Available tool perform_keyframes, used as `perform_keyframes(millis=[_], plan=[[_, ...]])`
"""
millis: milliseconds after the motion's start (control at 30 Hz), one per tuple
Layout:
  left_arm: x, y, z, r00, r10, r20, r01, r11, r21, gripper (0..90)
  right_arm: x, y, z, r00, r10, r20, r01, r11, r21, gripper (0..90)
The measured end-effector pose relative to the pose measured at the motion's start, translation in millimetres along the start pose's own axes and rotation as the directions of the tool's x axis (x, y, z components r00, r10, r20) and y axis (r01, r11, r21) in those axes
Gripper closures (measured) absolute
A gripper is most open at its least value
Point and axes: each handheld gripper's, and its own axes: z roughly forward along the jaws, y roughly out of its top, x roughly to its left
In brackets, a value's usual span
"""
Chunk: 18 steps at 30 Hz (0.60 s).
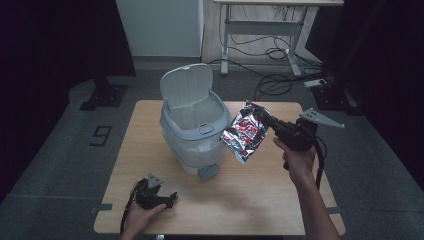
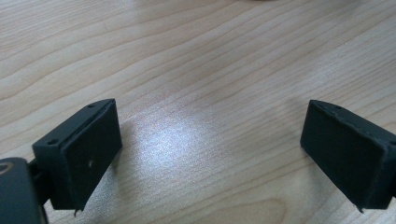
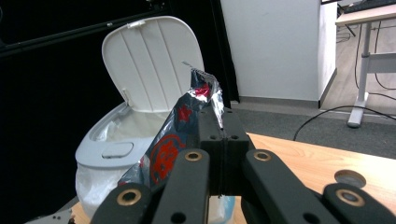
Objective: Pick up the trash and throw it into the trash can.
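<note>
We held the right claw (image 1: pixel 266 121) above the counter (image 1: pixel 260 200), its jaws pressed together on one edge of a silver foil packet (image 1: pixel 243 132) with red print. In the right gripper view, the packet (image 3: pixel 180 135) rose from between the closed jaws and draped down to their left. The packet hung clear of the counter, ahead of the right claw and just beside the rim of a white bin (image 1: pixel 192 130). The bin stood past the packet as seen from that claw, its hinged lid (image 1: pixel 187 85) standing upright and open, with a clear liner showing inside (image 3: pixel 126 128).

We kept the left claw (image 1: pixel 170 199) low at the near edge of the counter, well apart from the bin. In the left gripper view, its jaws stood wide apart over bare wood (image 2: pixel 201 70), with nothing between them.
</note>
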Motion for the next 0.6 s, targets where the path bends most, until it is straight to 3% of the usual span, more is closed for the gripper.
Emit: perform_keyframes(millis=[600], plan=[[0.1,-0.3,-0.3,1.0000,0.001,0.003,-0.001,1.0000,-0.001,5.1,6.6,11.0,14.4,1.0000,-0.004,-0.002,0.004,1.000,-0.007,90.0]])
